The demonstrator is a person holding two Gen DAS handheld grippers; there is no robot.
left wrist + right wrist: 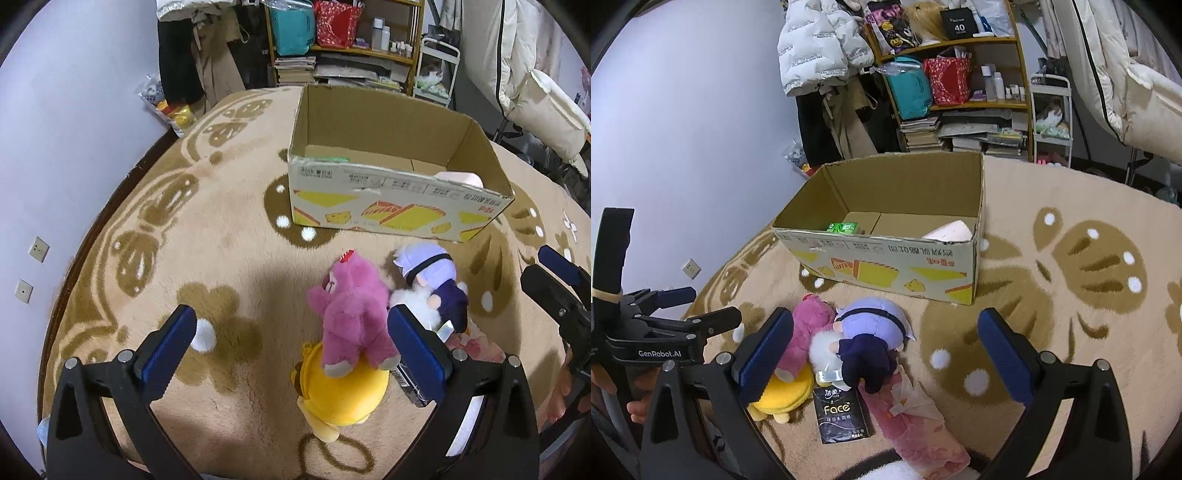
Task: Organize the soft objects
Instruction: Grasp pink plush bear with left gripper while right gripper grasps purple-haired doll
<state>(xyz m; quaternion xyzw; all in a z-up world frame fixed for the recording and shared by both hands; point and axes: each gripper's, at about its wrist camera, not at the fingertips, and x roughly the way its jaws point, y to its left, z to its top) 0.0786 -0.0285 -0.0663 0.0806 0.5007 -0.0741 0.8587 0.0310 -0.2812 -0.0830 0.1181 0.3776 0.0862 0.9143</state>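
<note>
Pink plush bear (351,317), fuzzy, atop yellow plush (343,387).

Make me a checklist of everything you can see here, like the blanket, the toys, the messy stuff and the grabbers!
Surface: beige blanket with brown flower pattern.
Job's things: open cardboard box holding a green pack and a pink item; in front of it, pink plush lying on yellow plush, purple-haired doll beside them.
Clutter: black tissue pack, pink tissue pack.
Grippers: left gripper open, empty; right gripper open, empty.
Cables: nothing seen.
Surroundings: bookshelf, hanging coats, white cart, wall sockets.
</note>
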